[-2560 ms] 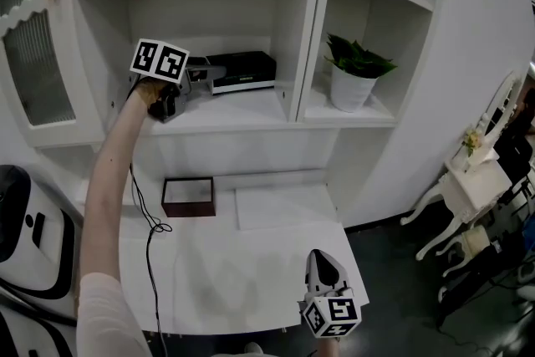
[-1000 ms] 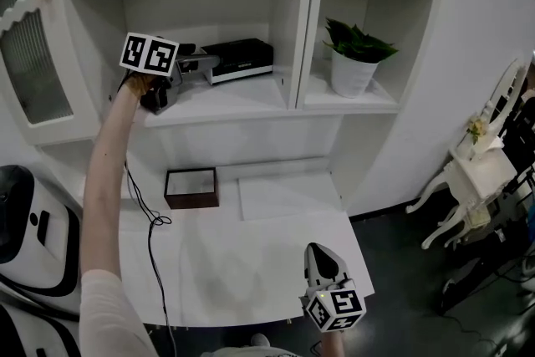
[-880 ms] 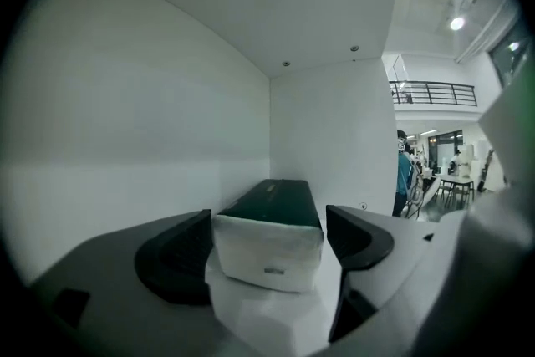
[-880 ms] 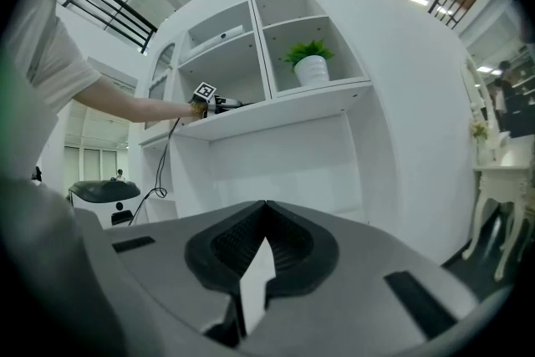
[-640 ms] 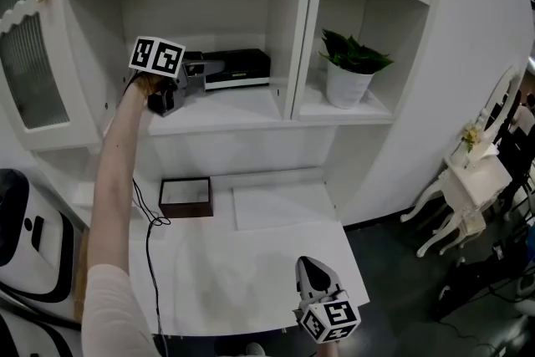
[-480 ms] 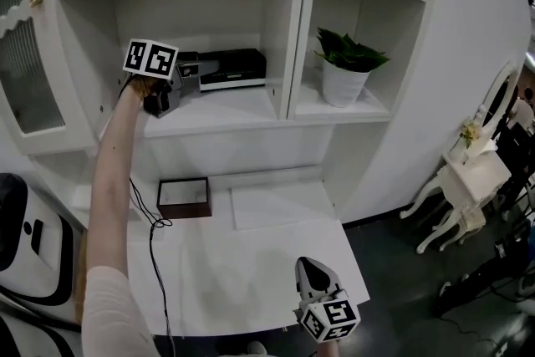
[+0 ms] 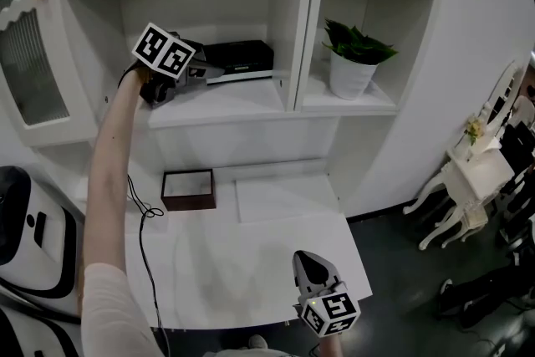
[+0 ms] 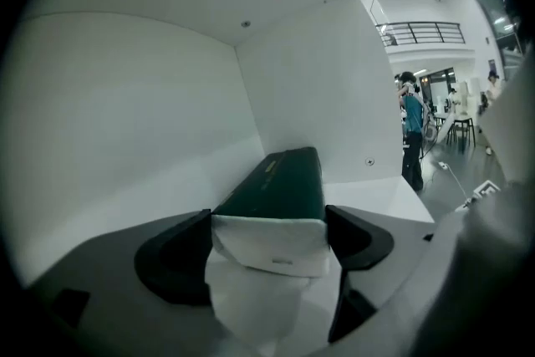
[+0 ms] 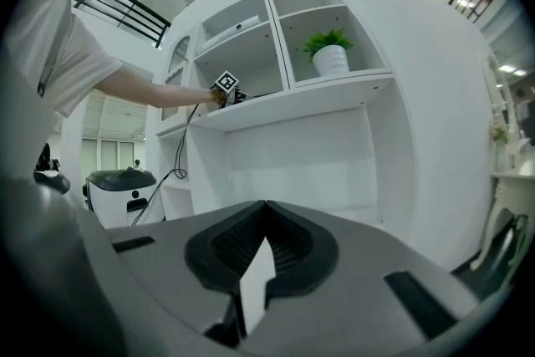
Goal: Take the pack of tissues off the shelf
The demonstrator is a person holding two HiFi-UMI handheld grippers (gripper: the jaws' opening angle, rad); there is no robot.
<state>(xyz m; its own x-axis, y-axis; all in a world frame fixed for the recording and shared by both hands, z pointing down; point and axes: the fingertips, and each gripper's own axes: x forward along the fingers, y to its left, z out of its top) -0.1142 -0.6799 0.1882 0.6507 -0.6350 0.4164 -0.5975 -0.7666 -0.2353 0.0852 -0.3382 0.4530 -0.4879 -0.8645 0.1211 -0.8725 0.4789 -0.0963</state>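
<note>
Your right tongs (image 7: 304,262) hang closed and empty over the worktop (image 7: 242,255). Your left tongs (image 8: 267,234) clamp the near white end of the dark tissue pack (image 8: 282,184), which stretches ahead along the shelf (image 8: 380,195). It is probably light and soft, so squeeze gently.

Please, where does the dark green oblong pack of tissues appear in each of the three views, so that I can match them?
Head view: dark green oblong pack of tissues, upper left of centre, on the white shelf board.
Left gripper view: centre, its white end between the jaws.
Right gripper view: too small to make out, beside the left gripper.
Shared landmark: the white shelf board.
</note>
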